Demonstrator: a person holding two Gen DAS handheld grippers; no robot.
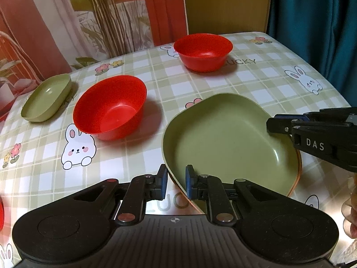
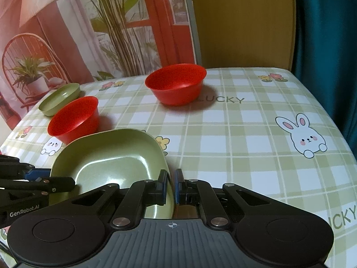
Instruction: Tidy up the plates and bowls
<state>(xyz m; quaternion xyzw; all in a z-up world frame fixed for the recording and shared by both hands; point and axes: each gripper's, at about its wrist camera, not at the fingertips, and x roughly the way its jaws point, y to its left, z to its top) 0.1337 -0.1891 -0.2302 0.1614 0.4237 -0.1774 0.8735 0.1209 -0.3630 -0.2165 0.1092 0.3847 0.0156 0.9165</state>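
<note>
A large green plate (image 1: 223,138) (image 2: 111,156) is gripped on two sides, and an orange edge shows beneath its rim. My left gripper (image 1: 176,178) is shut on the plate's near rim. My right gripper (image 2: 170,185) is shut on its right rim, and it reaches in from the right in the left wrist view (image 1: 271,126). The left gripper (image 2: 71,184) appears at the plate's left side in the right wrist view. Two red bowls stand upright, one near (image 1: 109,107) (image 2: 73,118) and one farther back (image 1: 203,51) (image 2: 176,84). A small green plate (image 1: 46,98) (image 2: 60,98) lies at the back left.
The table (image 1: 256,78) (image 2: 245,134) wears a green checked cloth with rabbits. A printed backdrop stands behind it and a teal curtain (image 1: 312,22) hangs on the right. A red object (image 1: 1,214) peeks in at the left edge, and a hand (image 1: 351,212) shows at the right edge.
</note>
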